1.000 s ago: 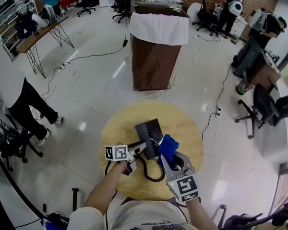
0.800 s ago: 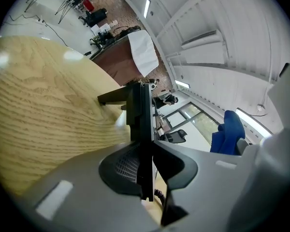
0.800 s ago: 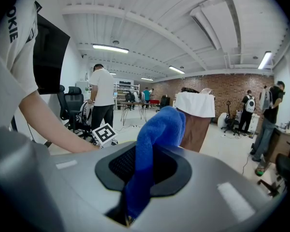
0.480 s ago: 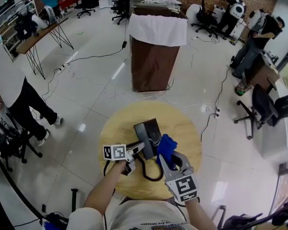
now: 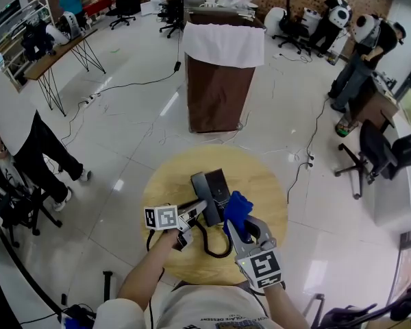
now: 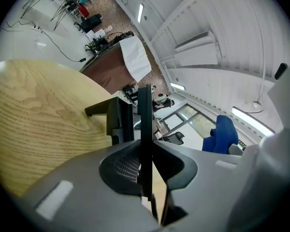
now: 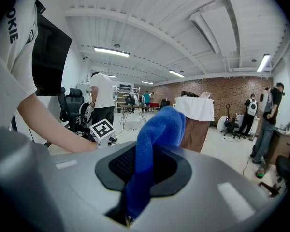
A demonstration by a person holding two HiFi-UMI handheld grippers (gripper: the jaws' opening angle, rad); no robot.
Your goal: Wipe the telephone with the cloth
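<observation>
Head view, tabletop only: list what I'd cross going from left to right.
Left gripper → telephone → blue cloth. The coiled cord runs under both the left gripper and the telephone, so it has no clear place in the order.

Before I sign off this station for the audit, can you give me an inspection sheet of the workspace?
Surface: round wooden table.
Job's things: black telephone on the table; blue cloth in the right claw.
Clutter: nothing seen on the table.
Grippers: left claw has just been closing its jaws and pinches a thin black part of the telephone; right claw is shut on the cloth.
Cables: coiled cord loops near the table's near edge; loose cables cross the floor.
Surroundings: brown lectern draped in white, office chairs, people standing.
</observation>
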